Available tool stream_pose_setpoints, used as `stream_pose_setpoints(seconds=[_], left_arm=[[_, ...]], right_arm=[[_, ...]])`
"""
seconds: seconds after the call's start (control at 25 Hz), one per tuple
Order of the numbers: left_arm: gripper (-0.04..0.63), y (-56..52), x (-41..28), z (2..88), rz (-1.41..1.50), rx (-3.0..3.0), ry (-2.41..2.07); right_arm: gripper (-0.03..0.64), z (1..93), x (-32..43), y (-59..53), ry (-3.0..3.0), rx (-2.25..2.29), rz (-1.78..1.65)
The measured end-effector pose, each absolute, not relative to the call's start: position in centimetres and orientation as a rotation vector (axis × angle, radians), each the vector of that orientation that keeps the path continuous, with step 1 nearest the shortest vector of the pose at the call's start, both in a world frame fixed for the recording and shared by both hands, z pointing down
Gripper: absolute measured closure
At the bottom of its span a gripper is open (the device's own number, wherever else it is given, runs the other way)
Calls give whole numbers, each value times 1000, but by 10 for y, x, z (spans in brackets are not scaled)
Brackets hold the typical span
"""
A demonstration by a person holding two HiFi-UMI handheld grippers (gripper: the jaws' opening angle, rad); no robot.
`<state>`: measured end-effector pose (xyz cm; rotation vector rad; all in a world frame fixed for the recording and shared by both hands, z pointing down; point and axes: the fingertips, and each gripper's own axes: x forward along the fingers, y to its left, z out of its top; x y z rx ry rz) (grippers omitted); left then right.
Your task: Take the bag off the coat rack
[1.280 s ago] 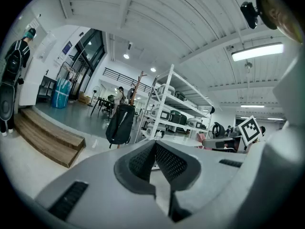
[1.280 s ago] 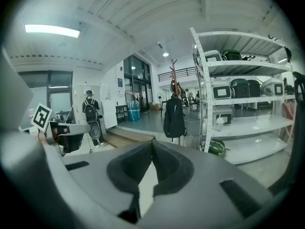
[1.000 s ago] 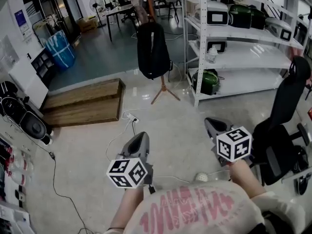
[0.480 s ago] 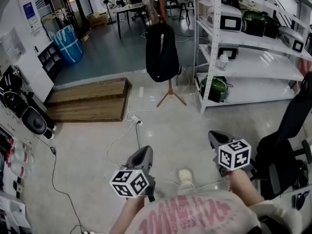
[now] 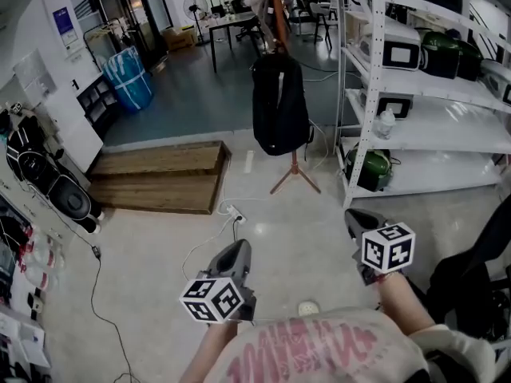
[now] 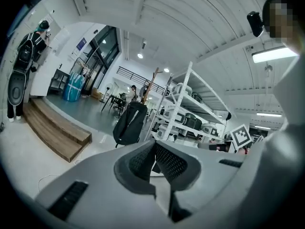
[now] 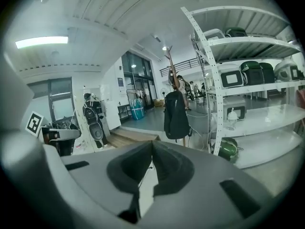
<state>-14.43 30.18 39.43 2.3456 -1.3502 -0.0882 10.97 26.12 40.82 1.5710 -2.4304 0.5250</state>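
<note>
Both claws are pinched shut on nothing. The left claw point(image 5: 236, 247) and right claw point(image 5: 357, 216) point over the floor, well apart from the bag point(image 5: 279, 106). It is a slim black backpack hanging upright on the wooden coat rack point(image 5: 295, 174), beside white shelving point(image 5: 363, 94). The hook that holds it cannot be made out, and the head view cuts off the rack's top.

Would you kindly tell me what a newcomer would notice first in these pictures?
A black bag hangs from a coat rack standing on the floor ahead, just left of white shelves. At the bottom of the head view, the left tongs and right tongs are both shut and empty, pointing roughly toward it.
</note>
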Motion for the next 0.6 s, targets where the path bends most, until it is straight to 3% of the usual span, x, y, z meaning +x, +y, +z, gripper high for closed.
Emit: stream_pose_setpoints(seconds=[0.6], left_arm=[[592, 221, -117, 345, -246, 2353, -1480]], right_arm=[[611, 376, 126, 172, -2610, 1443, 553]])
